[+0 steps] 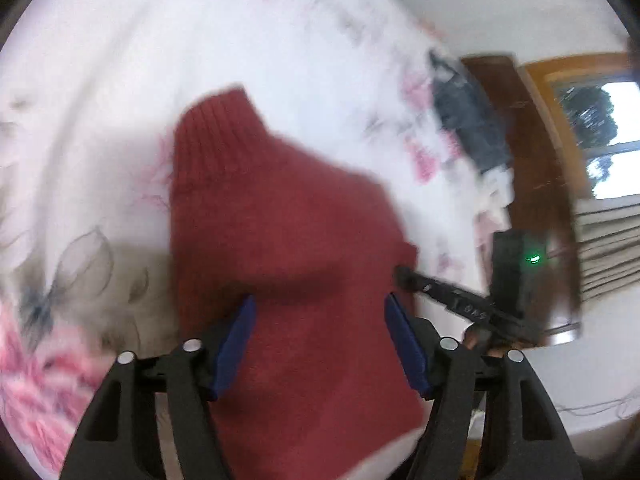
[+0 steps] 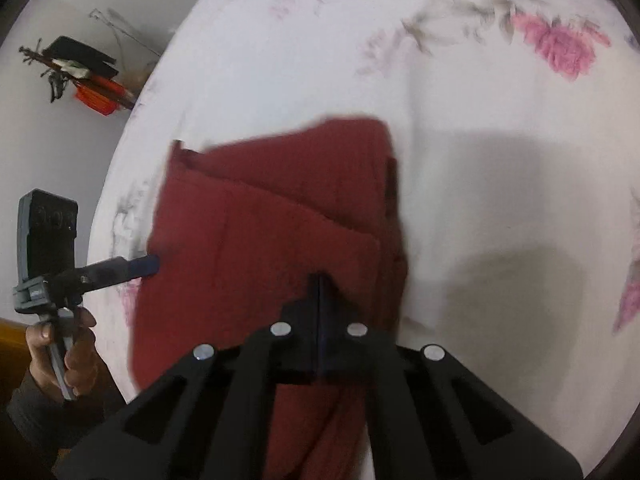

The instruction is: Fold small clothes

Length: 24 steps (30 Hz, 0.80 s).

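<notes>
A dark red knitted sweater (image 1: 280, 216) lies on a white bedsheet with pink flowers (image 1: 200, 32); its ribbed hem or collar points away from me in the left wrist view. My left gripper (image 1: 322, 320) hovers open just above it, blue pads (image 1: 236, 344) wide apart on either side of the fabric. From the right wrist view the sweater (image 2: 260, 232) shows folded layers. My right gripper (image 2: 320, 284) is shut on its near fabric, and the red cloth hangs below the fingers. The left gripper (image 2: 140, 266) reaches the sweater's left edge, held by a hand (image 2: 60, 356).
A dark grey garment (image 1: 468, 120) lies near the wooden bed frame (image 1: 532, 152), with a window (image 1: 600, 128) behind. Black and orange items (image 2: 92, 76) sit on the floor beyond the bed's edge. Bare sheet (image 2: 500, 184) spreads right of the sweater.
</notes>
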Available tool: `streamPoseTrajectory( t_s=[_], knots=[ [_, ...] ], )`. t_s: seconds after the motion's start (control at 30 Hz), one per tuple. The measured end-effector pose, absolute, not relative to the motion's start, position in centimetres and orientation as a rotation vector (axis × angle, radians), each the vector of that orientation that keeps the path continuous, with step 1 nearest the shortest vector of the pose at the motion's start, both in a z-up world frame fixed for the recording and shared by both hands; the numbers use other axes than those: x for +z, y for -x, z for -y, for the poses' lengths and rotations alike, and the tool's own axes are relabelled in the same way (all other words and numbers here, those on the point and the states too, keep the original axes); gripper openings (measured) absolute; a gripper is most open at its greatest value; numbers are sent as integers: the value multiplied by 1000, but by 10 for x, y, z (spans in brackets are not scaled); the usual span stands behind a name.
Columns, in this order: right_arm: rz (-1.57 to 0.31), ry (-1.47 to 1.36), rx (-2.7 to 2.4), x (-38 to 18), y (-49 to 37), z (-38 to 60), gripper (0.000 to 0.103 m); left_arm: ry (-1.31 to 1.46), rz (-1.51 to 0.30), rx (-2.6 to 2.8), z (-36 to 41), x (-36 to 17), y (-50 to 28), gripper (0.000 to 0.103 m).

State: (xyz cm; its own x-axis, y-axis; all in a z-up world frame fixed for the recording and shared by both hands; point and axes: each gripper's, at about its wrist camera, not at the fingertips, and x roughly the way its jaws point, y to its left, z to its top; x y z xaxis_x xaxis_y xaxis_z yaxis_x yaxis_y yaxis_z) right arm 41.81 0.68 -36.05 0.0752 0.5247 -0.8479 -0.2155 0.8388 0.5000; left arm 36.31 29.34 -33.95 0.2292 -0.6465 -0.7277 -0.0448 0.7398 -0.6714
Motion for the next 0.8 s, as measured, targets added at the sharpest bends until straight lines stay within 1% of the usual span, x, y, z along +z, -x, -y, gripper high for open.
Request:
streamPoseTrajectory(
  t_s=[0.07,0.13,0.23,0.27,0.33,0.37,0.43,0.5,0.53,0.63,0.67,0.73,0.8],
  knots=[
    [-1395,-304,574,-357,-417,-2,0,613,-1303,-450,-291,-338,-371,59],
    [-1365,-282,614,-337,-406,-1,2,580,-1294,-452,-292,-325,-366,59],
    [-1331,-266,715,-313,-376,-5,1,571,-1192,-571,-297,-298,-334,60],
    [-1345,-241,736,-315,-365,-8,1,563,-1191,-577,-294,-298,-325,60],
    [-1387,-178,716,-331,-356,-12,0,501,-1256,-525,-292,-319,-309,59],
    [-1392,-146,684,-340,-354,-11,0,487,-1279,-495,-288,-331,-308,55],
    [-1400,-191,637,-349,-356,1,0,524,-1261,-471,-290,-339,-303,54],
    [-1383,-200,632,-329,-347,6,0,585,-1243,-439,-293,-329,-298,55],
    [-1363,-200,646,-317,-339,6,0,601,-1216,-458,-293,-314,-290,55],
    [-1335,-193,725,-292,-310,-2,0,576,-1160,-502,-288,-291,-262,59],
    [-1343,-158,728,-293,-302,-9,0,555,-1168,-485,-286,-294,-254,59],
    [-1407,-109,687,-319,-293,-13,0,491,-1248,-433,-275,-318,-249,59],
    [-1436,-80,633,-344,-285,-15,0,431,-1261,-414,-267,-336,-247,55]
  ],
)
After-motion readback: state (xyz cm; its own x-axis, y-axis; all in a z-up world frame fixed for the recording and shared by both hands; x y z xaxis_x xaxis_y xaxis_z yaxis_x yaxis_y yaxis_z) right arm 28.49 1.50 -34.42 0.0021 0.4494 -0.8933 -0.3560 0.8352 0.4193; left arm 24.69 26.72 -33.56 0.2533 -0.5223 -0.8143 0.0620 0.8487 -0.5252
